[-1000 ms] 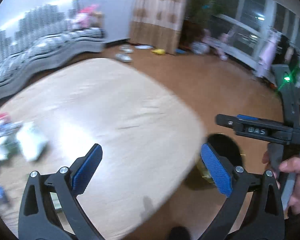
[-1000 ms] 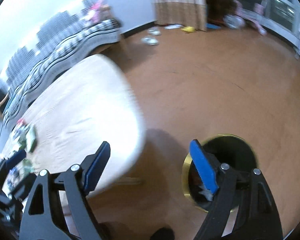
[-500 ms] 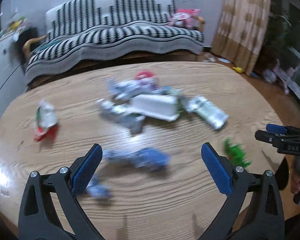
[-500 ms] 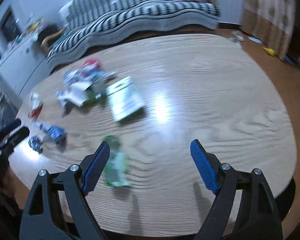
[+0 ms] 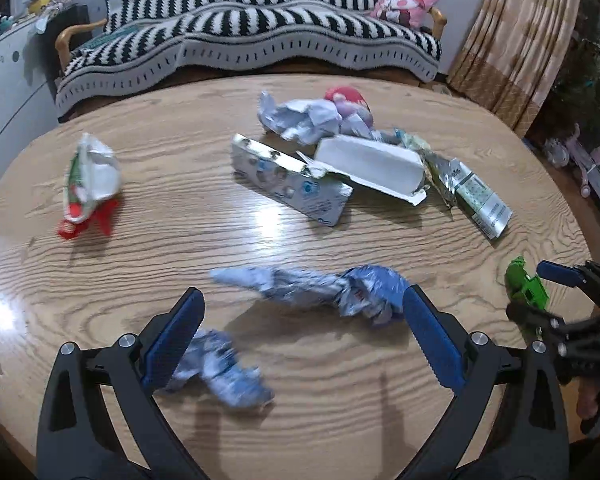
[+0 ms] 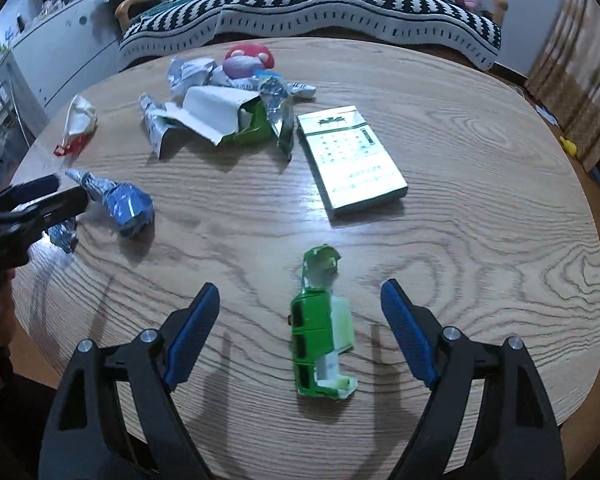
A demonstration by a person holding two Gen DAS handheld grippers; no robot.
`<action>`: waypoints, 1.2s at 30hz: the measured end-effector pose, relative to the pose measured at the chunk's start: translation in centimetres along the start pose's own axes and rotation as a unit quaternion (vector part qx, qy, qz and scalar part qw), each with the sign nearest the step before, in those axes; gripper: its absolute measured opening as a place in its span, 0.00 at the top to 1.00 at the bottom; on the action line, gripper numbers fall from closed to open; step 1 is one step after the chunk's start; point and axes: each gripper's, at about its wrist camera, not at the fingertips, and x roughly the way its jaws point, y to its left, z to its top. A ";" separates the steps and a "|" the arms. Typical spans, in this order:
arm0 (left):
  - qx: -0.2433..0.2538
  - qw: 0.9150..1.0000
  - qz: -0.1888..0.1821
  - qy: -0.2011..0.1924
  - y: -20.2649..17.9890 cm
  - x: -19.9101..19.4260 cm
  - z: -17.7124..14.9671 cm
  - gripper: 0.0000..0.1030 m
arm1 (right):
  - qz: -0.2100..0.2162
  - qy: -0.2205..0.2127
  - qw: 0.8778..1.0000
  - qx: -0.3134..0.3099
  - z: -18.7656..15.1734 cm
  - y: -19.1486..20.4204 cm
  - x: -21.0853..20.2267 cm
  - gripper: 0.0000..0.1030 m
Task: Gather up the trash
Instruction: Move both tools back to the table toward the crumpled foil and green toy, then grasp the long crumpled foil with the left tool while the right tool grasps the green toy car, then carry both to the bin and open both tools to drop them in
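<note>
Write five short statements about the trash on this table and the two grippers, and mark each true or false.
1. The right gripper has open jaws around a torn green carton. True.
2. The left gripper grips a blue wrapper. False: its jaws are open, nothing held.
3. The green-and-white box lies flat on the wooden table. True.
4. The red-and-white wrapper sits inside the central pile. False: it lies apart, far left.
5. The table is bare. False: litter covers it.
</note>
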 end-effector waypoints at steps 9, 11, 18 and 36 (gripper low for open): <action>0.017 1.000 0.009 0.019 -4.0 3.2 0.3 0.07 | -0.010 0.012 1.000 -0.010 -0.4 -0.4 0.8 0.23; 0.030 0.999 0.014 0.014 -5.0 3.2 0.1 0.07 | -0.014 0.013 1.000 -0.011 -0.5 -0.5 0.9 0.32; 0.050 0.998 0.043 0.001 -6.7 2.7 -0.2 0.40 | -0.014 0.023 0.999 -0.017 -1.2 -1.4 1.1 0.67; 0.057 0.997 -0.027 -0.038 -15.1 -1.1 1.2 0.81 | -0.046 -0.046 0.991 0.114 -6.7 -15.0 -6.9 0.67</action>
